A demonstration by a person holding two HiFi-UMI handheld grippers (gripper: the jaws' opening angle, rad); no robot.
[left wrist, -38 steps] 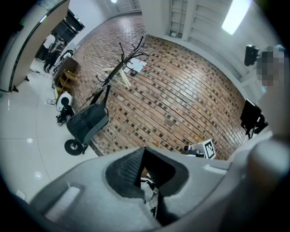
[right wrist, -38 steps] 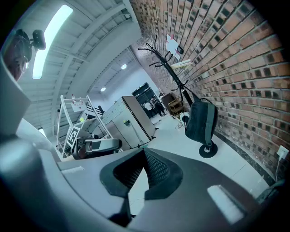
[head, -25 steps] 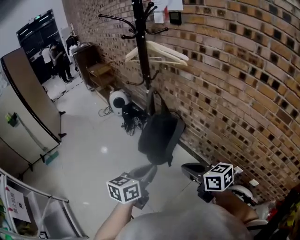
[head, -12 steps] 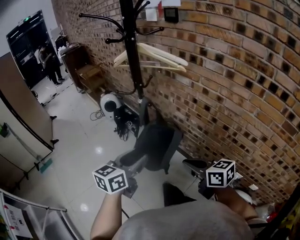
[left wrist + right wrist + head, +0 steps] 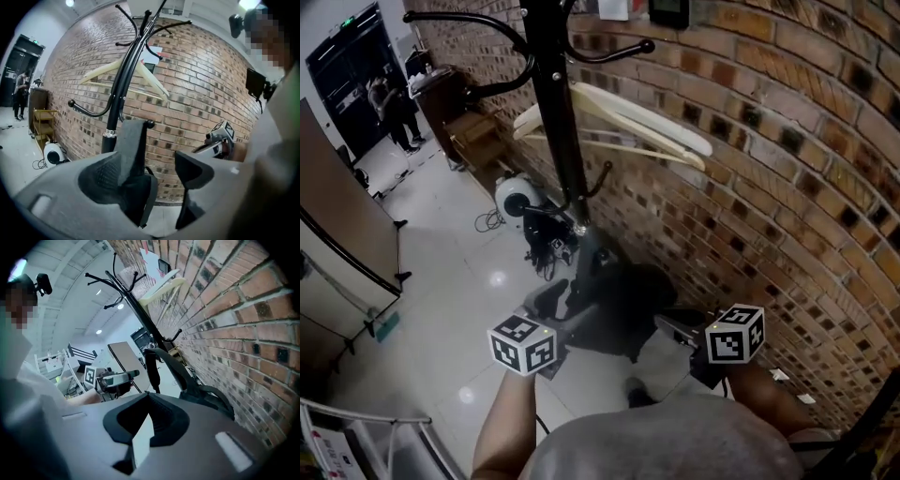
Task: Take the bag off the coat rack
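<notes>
Dark grey bag (image 5: pixel 623 314) hangs low on the black coat rack (image 5: pixel 555 122), its strap looped over a low hook, close against the brick wall (image 5: pixel 787 150). Left gripper (image 5: pixel 551 302) is at the strap: fingers opening, spread wide, with the strap between them lying against one finger and the other clear of it. Right gripper (image 5: pixel 673 328) is near the bag, fingers pressed together, nothing in them. A pale wooden hanger (image 5: pixel 628 117) sits higher on the rack.

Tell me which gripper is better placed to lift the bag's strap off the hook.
The left gripper. Its jaws are opening with the strap between them, just below the hook. The right gripper has its jaws together, and the bag hangs farther ahead of it.
</notes>
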